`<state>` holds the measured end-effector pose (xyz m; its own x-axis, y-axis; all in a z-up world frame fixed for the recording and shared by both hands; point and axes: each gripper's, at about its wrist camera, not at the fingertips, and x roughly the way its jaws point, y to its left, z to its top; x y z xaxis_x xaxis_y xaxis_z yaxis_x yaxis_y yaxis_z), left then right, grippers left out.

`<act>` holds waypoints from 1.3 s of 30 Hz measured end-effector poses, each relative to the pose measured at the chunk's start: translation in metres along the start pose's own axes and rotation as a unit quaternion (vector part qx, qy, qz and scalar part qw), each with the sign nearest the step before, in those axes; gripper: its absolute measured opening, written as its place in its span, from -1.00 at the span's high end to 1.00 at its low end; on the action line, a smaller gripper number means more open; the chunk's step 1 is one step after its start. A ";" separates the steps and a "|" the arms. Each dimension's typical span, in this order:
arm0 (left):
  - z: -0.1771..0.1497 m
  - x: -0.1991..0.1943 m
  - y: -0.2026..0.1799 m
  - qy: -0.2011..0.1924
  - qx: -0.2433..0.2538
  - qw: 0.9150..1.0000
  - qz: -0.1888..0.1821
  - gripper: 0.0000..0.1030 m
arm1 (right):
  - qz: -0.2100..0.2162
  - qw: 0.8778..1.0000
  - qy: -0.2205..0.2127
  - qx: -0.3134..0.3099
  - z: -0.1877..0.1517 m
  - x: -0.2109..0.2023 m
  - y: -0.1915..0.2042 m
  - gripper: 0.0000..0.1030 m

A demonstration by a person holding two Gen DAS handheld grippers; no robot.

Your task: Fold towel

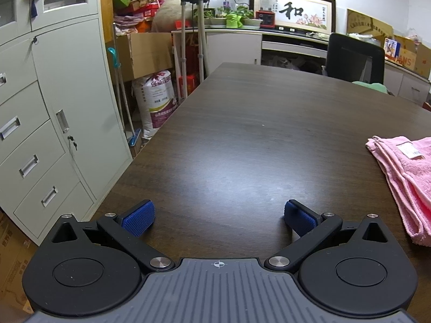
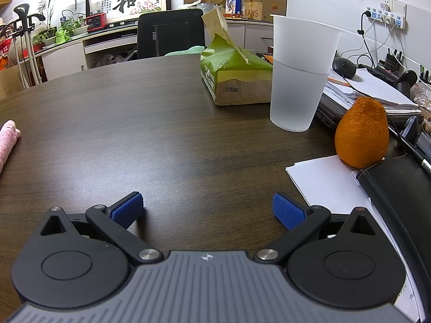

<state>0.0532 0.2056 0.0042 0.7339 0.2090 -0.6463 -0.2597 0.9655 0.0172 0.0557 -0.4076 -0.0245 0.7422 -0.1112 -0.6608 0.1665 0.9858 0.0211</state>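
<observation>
A pink towel (image 1: 404, 177) lies folded in layers on the dark wooden table (image 1: 229, 140), at the right edge of the left wrist view, with a white label on top. My left gripper (image 1: 218, 216) stands open over bare table, to the left of the towel and apart from it. In the right wrist view only a corner of the pink towel (image 2: 7, 140) shows at the far left edge. My right gripper (image 2: 207, 210) is open too, with nothing between its blue pads, well to the right of the towel.
A frosted plastic cup (image 2: 299, 72), a green tissue pack (image 2: 234, 78), an orange (image 2: 362, 134), white paper (image 2: 323, 183) and a black pouch (image 2: 398, 188) crowd the table's right side. A black chair (image 1: 354, 58) stands at the far end. Grey cabinets (image 1: 48, 107) line the left.
</observation>
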 end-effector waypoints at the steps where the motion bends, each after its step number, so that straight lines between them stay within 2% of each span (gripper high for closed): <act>1: 0.000 0.000 0.001 0.000 -0.002 1.000 0.002 -1.00 | 0.000 1.000 0.000 0.000 0.000 0.000 0.000 -1.00; 6: 0.001 0.000 0.007 0.000 -0.011 1.000 0.013 -1.00 | 0.000 1.000 0.000 0.000 0.000 0.000 0.000 -1.00; 39: -0.003 -0.004 0.008 0.000 -0.011 1.000 0.013 -1.00 | 0.000 1.000 0.000 0.000 0.000 0.000 0.000 -1.00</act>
<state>0.0466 0.2119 0.0045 0.7265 0.2335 -0.6463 -0.2924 0.9561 0.0167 0.0561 -0.4077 -0.0248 0.7423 -0.1113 -0.6608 0.1665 0.9858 0.0209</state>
